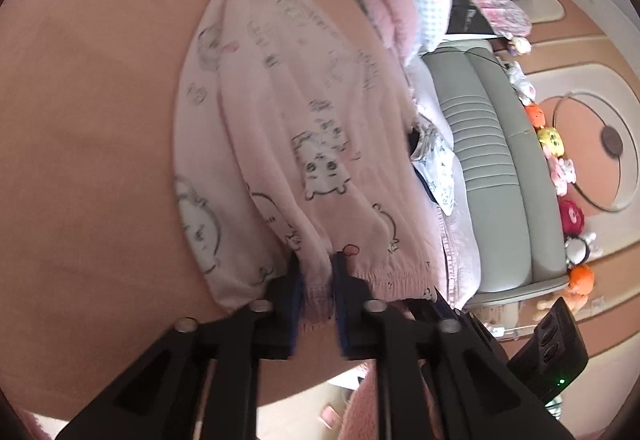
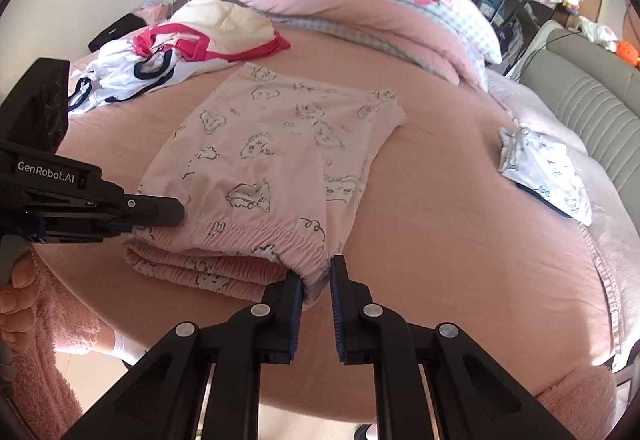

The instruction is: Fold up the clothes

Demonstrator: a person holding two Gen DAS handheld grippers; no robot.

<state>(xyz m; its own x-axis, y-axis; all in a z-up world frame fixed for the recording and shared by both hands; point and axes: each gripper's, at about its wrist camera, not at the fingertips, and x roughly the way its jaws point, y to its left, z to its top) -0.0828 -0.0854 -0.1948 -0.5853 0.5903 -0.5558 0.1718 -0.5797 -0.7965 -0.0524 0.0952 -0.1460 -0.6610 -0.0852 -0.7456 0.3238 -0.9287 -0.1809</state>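
Both claws are clamped on the elastic waistband of folded pale-pink cotton trousers (image 2: 264, 168) printed with cartoon animals: the right gripper (image 2: 316, 280) pinches one corner, the left gripper (image 1: 316, 264) the other end. The trousers lie flat on a pink bedsheet (image 2: 460, 232), near a loose clothes pile (image 2: 160, 56) and a rolled pink quilt (image 2: 360, 0).
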